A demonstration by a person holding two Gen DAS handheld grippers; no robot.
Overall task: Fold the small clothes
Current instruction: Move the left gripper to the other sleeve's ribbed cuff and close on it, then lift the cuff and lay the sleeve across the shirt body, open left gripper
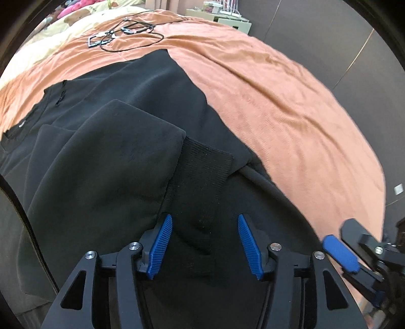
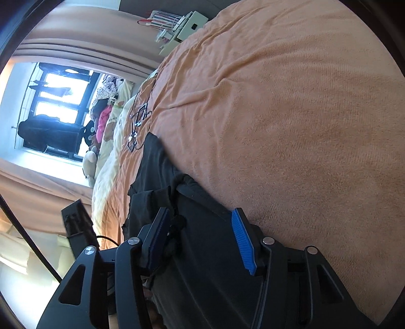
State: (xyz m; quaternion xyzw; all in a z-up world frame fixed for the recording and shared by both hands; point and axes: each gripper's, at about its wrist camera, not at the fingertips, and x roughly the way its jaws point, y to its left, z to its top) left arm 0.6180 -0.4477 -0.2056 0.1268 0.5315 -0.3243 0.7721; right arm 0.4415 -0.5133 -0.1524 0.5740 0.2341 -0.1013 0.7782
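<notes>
A black fleece garment (image 1: 121, 131) lies spread on an orange blanket (image 1: 278, 101), with a sleeve folded across its body and a ribbed cuff (image 1: 202, 167) pointing toward me. My left gripper (image 1: 205, 220) is open just above the cuff, with cloth between the blue pads but not clamped. My right gripper (image 2: 200, 215) is open, rolled sideways at the garment's (image 2: 202, 253) edge, over its drawstring (image 2: 177, 225). It also shows at the lower right of the left wrist view (image 1: 339, 253).
Black cables and a small device (image 1: 124, 33) lie on the blanket beyond the garment. A cream quilt (image 1: 38, 45) with soft toys lies at the far left. A pale cabinet (image 1: 227, 20) stands past the bed. A window (image 2: 50, 108) shows in the right wrist view.
</notes>
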